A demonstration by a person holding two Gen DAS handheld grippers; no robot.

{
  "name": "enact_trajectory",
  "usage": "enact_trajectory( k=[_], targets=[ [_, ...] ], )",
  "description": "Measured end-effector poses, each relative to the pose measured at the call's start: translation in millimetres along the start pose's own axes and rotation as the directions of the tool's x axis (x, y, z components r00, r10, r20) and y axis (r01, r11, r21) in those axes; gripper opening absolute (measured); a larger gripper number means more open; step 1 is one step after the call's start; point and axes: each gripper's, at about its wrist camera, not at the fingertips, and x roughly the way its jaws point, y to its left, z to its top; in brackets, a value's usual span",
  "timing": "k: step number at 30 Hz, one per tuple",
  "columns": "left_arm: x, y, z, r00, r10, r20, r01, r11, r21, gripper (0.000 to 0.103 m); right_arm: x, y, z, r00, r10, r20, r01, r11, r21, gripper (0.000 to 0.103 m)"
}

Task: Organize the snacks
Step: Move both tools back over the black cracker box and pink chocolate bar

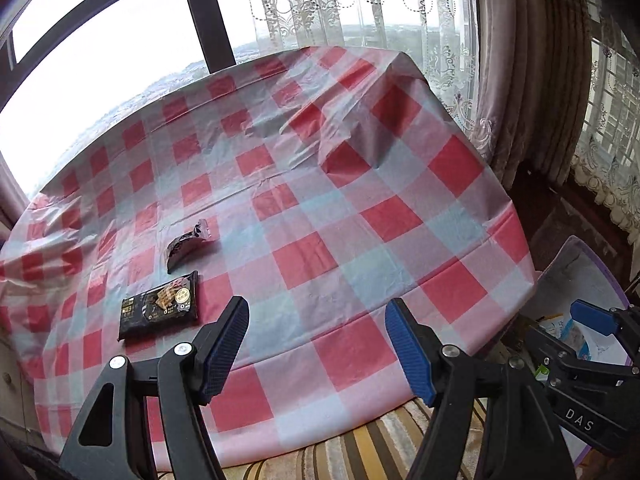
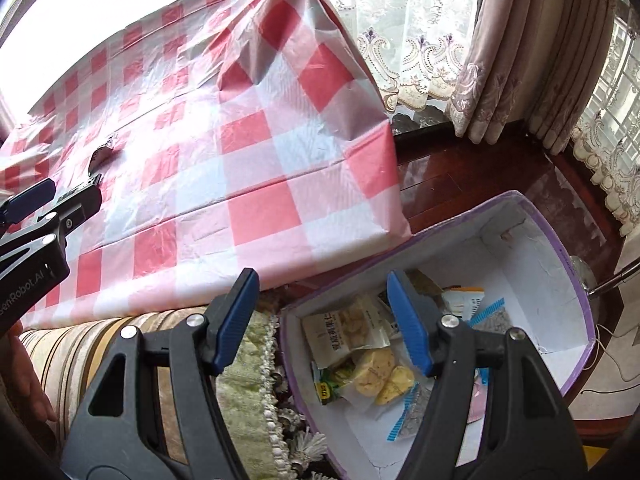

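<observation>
Two dark snack packets lie on the red-and-white checked tablecloth (image 1: 304, 216): a flat black cracker pack (image 1: 160, 306) near the front left and a crumpled black packet (image 1: 186, 244) just behind it. My left gripper (image 1: 316, 344) is open and empty, above the table's front edge, right of the cracker pack. My right gripper (image 2: 322, 324) is open and empty, above the left rim of a purple-edged white box (image 2: 520, 264) on the floor. The box holds several snack packets (image 2: 368, 356). The right gripper also shows in the left wrist view (image 1: 592, 316).
A striped sofa cushion (image 2: 100, 344) with a green fringed cover (image 2: 248, 380) sits below the table edge. The cloth bulges in a raised fold (image 1: 344, 136) at the table's back right. Curtains (image 1: 520, 80) and windows stand behind. The left gripper's tip (image 2: 32, 200) shows at the left edge.
</observation>
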Motion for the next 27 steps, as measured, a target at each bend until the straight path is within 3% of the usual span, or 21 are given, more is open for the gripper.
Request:
enact_trajectory(
  k=[8,14,18,22,27],
  targets=[
    [18,51,-2,0.999,0.019,-0.032,-0.021,0.997,-0.072,0.071,8,49,11,0.999,0.04,-0.003,-0.04,0.996,-0.078,0.072],
    [39,88,-8,0.993,0.083,-0.078,-0.088,0.994,-0.064,0.071,15,74,17,0.999,0.046,-0.016,-0.048,0.99,-0.133,0.072],
    [56,113,-15,0.98,0.161,-0.117,-0.164,0.986,-0.016,0.073,19,84,20,0.999,0.043,-0.024,-0.046,0.988,-0.149,0.073],
    [72,142,-21,0.954,0.252,-0.161,-0.253,0.967,0.015,0.075,23,94,22,0.999,0.038,-0.036,-0.044,0.985,-0.167,0.073],
    [88,165,-20,0.937,0.293,-0.189,-0.294,0.955,0.024,0.075,26,105,26,0.999,0.035,-0.039,-0.042,0.981,-0.191,0.073]
  ],
)
